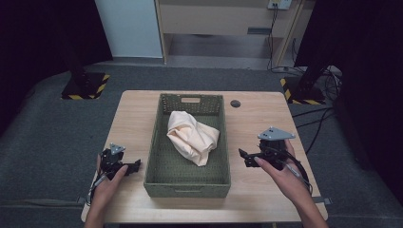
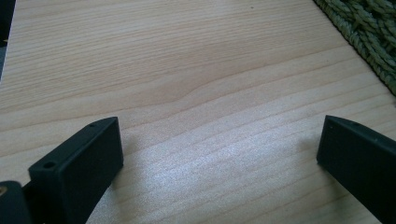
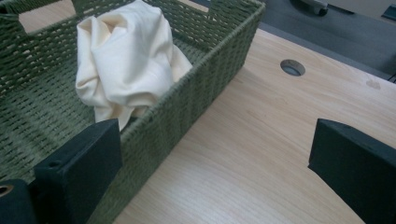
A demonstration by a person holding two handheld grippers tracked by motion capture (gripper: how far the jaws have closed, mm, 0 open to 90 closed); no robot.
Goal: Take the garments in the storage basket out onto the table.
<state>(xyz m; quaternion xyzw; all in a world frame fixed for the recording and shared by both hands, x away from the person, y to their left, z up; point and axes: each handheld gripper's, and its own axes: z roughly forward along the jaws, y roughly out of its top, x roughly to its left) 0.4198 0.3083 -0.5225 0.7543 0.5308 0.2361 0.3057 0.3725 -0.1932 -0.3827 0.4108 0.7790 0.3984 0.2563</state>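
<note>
On the wooden table (image 1: 266,118), left of the basket, the left gripper (image 1: 134,166) rests in the person's left hand (image 1: 108,183), jaws wide apart over bare wood. At centre sits a green woven basket (image 1: 157,142) holding a crumpled cream cloth (image 1: 192,137), bunched toward its far side. Right of it, the right hand (image 1: 283,173) holds the right gripper (image 1: 243,157) pointing at the basket, jaws apart and empty.

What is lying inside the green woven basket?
Inside the basket lies one crumpled cream cloth, toward the far half. The near floor is bare. Anything beneath the cloth is covered, so I cannot tell.
</note>
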